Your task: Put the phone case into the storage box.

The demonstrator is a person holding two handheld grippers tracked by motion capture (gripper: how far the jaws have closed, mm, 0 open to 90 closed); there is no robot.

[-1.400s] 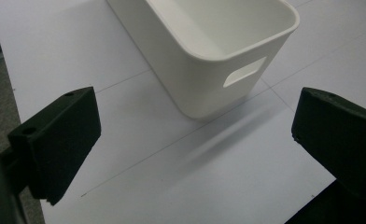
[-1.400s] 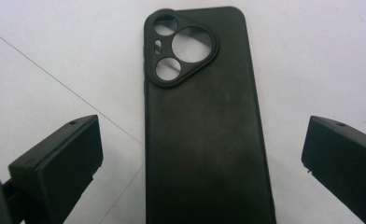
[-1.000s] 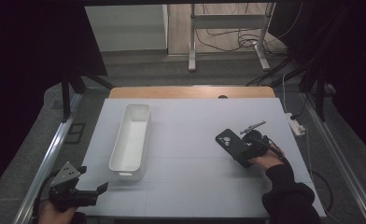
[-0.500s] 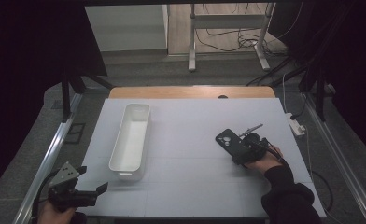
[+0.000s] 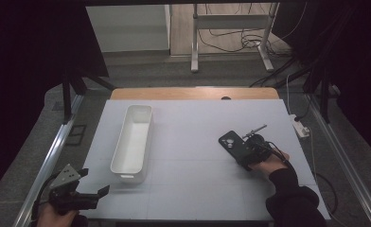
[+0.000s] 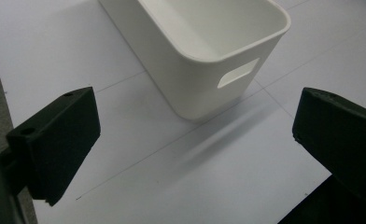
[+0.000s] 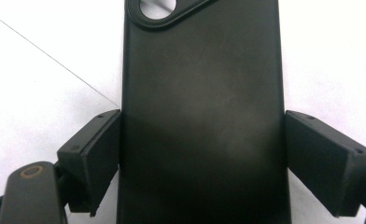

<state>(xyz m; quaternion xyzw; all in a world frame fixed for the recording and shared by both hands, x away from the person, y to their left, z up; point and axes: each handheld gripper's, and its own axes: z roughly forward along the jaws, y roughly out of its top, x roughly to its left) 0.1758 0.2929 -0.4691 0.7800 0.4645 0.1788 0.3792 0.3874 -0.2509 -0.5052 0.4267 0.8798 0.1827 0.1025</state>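
High view: white bin (image 5: 133, 142) sits lengthwise on the left half of the table (image 5: 193, 189), nothing visible inside. Black phone case (image 5: 233, 143) lies flat on the right half, well apart from the bin, camera cutout pointing away from the person. Right gripper (image 5: 246, 152) is on the case's near end. Left gripper (image 5: 96, 195) hangs over the near left corner of the table, just short of the bin's near end.

Left gripper view: jaws stand wide apart, nothing between them. They point at the bin's near end wall with its handle slot; bin not touched.

Right gripper view: the case runs up the middle between the jaws, one pad (image 7: 95, 154) against each long edge. The jaws have just been closing on it and look seated on both sides. The case appears to lie on the table, not yet lifted.

Step in hand, as a judgement: the grasp on the case, likely for a drop into the bin. The next move calls for a firm squeeze, a straight lift, then a carry left across the table to above the bin. The risk is the case pivoting between the pads, since the grip sits near one end.
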